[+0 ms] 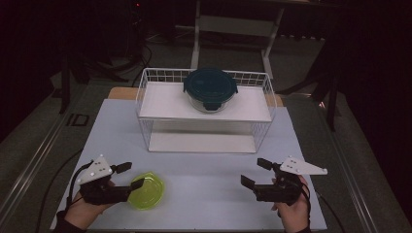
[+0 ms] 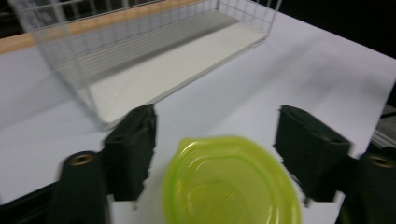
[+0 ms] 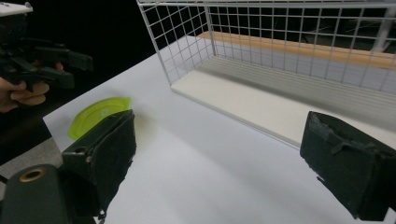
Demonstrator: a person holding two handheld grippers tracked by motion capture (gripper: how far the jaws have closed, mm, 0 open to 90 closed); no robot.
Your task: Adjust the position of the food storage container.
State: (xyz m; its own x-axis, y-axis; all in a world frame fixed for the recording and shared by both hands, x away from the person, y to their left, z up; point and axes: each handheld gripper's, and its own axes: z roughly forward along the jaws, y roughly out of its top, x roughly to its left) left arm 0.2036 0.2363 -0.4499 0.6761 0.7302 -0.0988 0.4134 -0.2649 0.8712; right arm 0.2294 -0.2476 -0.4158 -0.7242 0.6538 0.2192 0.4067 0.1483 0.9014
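Note:
A yellow-green plastic lid lies flat on the pale table near its front left. My left gripper is open just left of it, one fingertip over the lid's edge. In the left gripper view the lid sits low between the spread jaws of that gripper, untouched as far as I can tell. My right gripper is open over bare table at the front right, nothing between its jaws. A round glass container with a dark teal lid stands on the top shelf of a white wire rack.
The rack's lower shelf is a bare white board, seen close in the right gripper view. That view also has the lid and the other hand's gripper at the left. Dark floor surrounds the table.

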